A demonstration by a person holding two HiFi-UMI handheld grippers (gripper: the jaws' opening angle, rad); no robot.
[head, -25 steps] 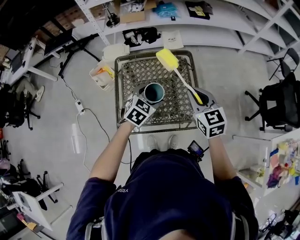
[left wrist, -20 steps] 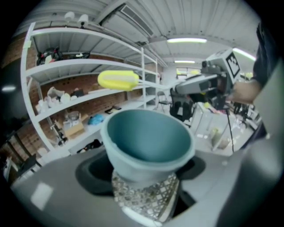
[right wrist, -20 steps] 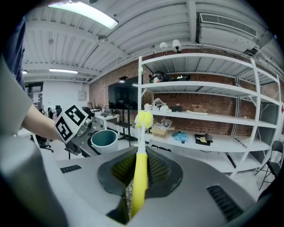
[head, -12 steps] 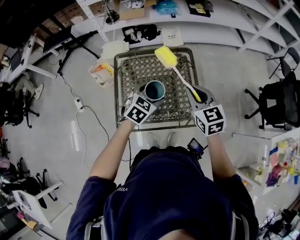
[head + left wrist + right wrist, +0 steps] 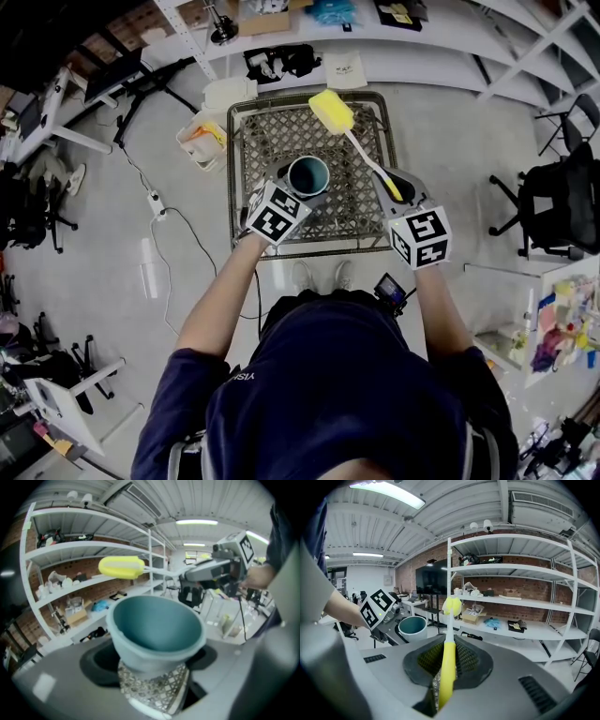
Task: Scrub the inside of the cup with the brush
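Note:
My left gripper [image 5: 292,192] is shut on a teal cup [image 5: 308,177], which it holds upright above the wire mesh table [image 5: 352,225]. The cup [image 5: 157,632] fills the left gripper view, its mouth open and empty. My right gripper [image 5: 397,192] is shut on the yellow handle of a brush [image 5: 361,155]. The yellow sponge head [image 5: 332,112] points up and away, beyond the cup and to its right, clear of the rim. In the right gripper view the brush [image 5: 447,660] runs straight out from the jaws, and the cup [image 5: 412,626] sits to its left.
A white bin [image 5: 202,143] with orange contents stands on the floor left of the table. White shelving [image 5: 441,42] with bags and boxes runs along the far side. A black office chair [image 5: 561,202] is at the right. Cables trail across the floor at left.
Both grippers, the cup and the brush have drifted slightly towards the far side of the table. The grips are the same.

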